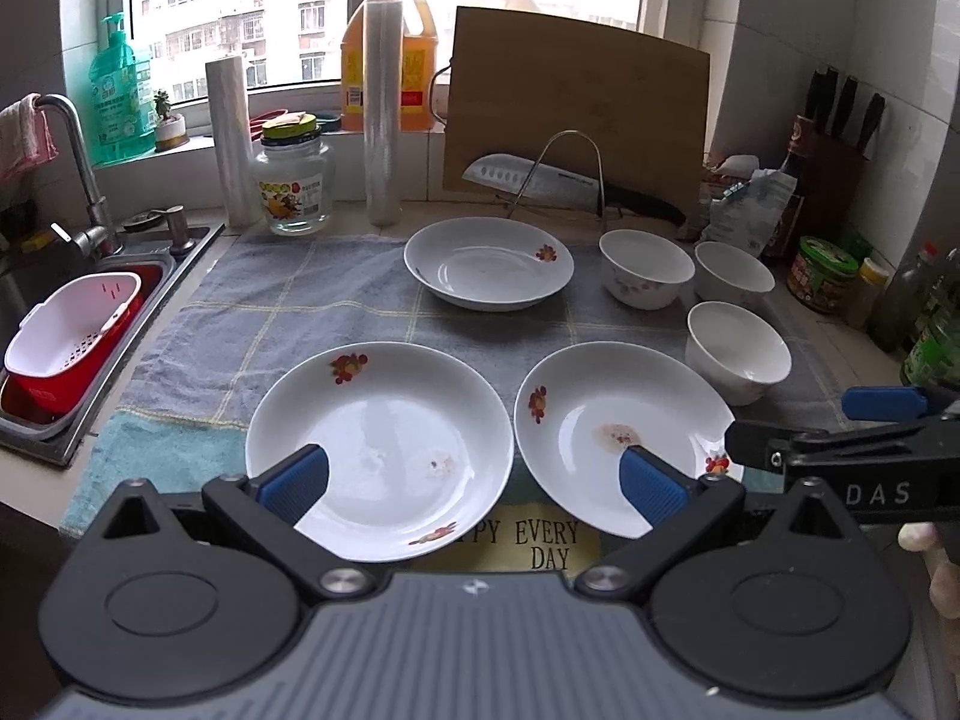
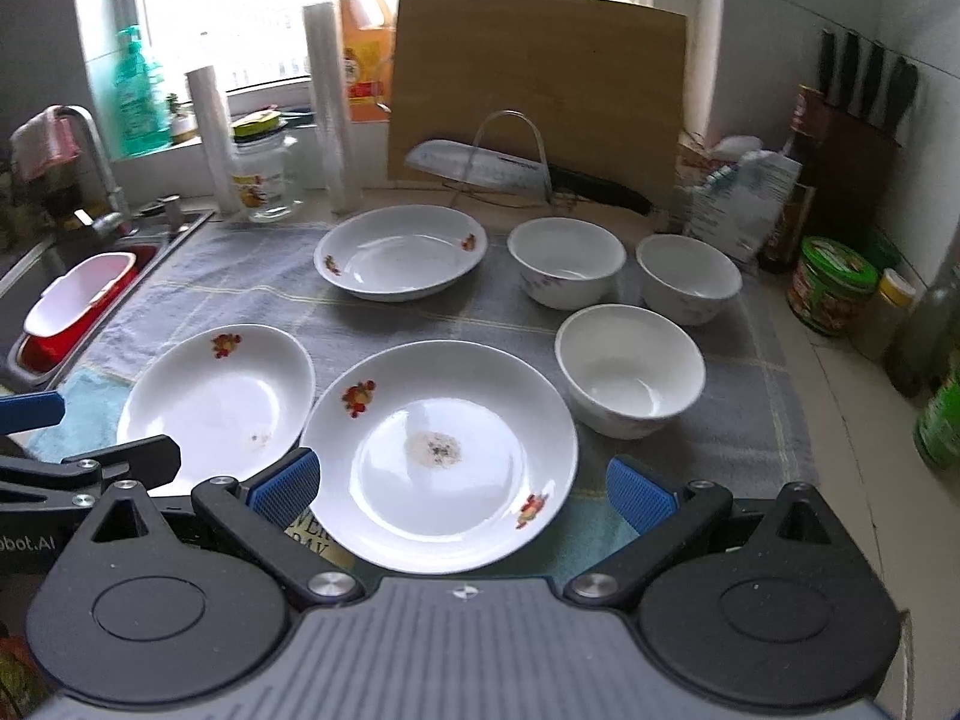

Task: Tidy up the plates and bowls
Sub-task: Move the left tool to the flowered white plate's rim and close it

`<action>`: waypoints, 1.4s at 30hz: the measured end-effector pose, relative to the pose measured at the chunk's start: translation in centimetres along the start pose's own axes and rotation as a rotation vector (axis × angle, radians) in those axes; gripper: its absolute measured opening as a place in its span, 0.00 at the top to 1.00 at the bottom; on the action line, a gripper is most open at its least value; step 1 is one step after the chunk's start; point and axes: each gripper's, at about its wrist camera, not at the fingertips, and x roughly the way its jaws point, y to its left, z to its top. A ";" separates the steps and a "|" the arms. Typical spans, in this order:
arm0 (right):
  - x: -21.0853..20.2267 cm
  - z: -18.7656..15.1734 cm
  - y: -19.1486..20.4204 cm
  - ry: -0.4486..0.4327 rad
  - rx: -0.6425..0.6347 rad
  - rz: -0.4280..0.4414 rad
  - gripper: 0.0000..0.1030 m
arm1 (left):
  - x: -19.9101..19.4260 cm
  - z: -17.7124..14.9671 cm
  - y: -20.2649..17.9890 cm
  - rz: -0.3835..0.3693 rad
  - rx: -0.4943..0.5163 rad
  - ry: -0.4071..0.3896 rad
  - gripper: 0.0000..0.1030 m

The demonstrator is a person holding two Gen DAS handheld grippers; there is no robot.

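Plates and bowls, six in all, lie rim-up and apart on a grey checked cloth (image 1: 288, 300) over the counter. Near left plate (image 1: 384, 450) and near right plate (image 1: 618, 432) sit side by side, each with a faint brownish residue at its centre; far plate (image 1: 489, 264) lies behind them, apparently clean. Three white bowls (image 1: 738, 354) cluster at right and look empty. Being round, none of these has a long axis. Left of the cloth, a sink (image 1: 36, 420) holds a red basin with a white colander (image 1: 72, 324) nested inside. Left gripper (image 1: 474, 483) hovers with fingers spread wide, holding nothing; right gripper (image 2: 462, 489) likewise, its blue pads flanking the near right plate without touching it.
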 end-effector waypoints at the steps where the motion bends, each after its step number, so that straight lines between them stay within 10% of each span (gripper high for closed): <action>1: 0.1 -0.1 0.0 -0.001 -0.005 0.007 0.00 | 0.0 -0.1 0.1 0.002 -0.004 0.000 0.01; 22: 4.2 -2.6 5.6 0.021 -0.107 0.117 0.00 | 3.6 -1.9 6.7 -0.052 -0.009 0.035 0.01; 42: 10.9 -4.4 16.0 0.125 -0.222 0.112 0.00 | 11.3 2.1 14.1 -0.182 0.196 0.137 0.01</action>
